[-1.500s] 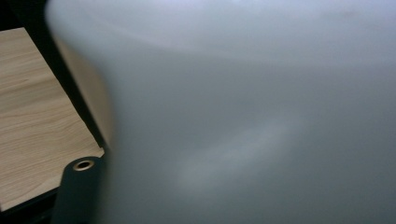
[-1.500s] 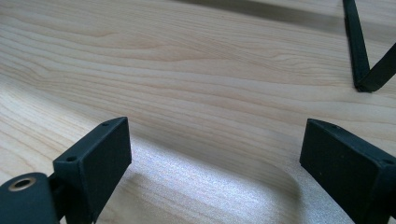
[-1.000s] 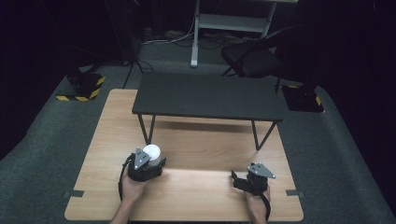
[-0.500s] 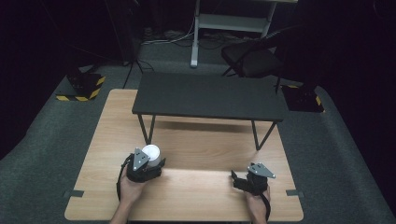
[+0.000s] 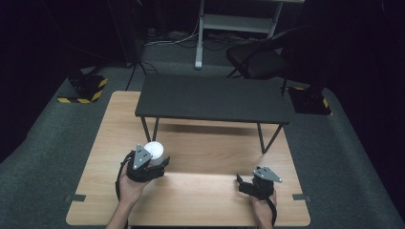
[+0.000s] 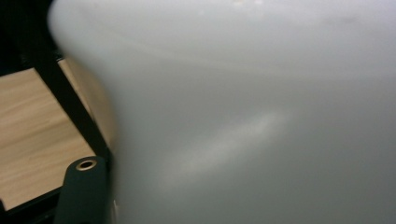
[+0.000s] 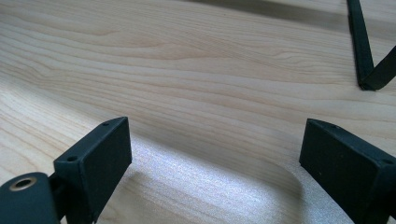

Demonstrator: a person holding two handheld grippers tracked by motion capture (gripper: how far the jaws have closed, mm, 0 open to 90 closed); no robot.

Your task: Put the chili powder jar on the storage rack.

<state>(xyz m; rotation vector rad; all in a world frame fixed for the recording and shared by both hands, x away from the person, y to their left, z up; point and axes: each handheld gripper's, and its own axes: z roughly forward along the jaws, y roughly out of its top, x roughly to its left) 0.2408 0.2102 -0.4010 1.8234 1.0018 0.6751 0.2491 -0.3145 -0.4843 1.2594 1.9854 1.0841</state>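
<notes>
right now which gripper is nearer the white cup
Left. The left gripper is shut on the white cup. The right gripper rests open on the wooden table, well off to the cup's right.

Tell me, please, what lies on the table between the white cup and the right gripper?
Nothing: in the high view, bare wooden table stretches between the white cup, held in the left gripper, and the right gripper.

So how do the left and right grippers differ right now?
The left gripper is shut on the white cup; the right gripper is open with nothing between its jaws. The left sits nearer the black shelf; the right sits closer to the table's front edge.
</notes>
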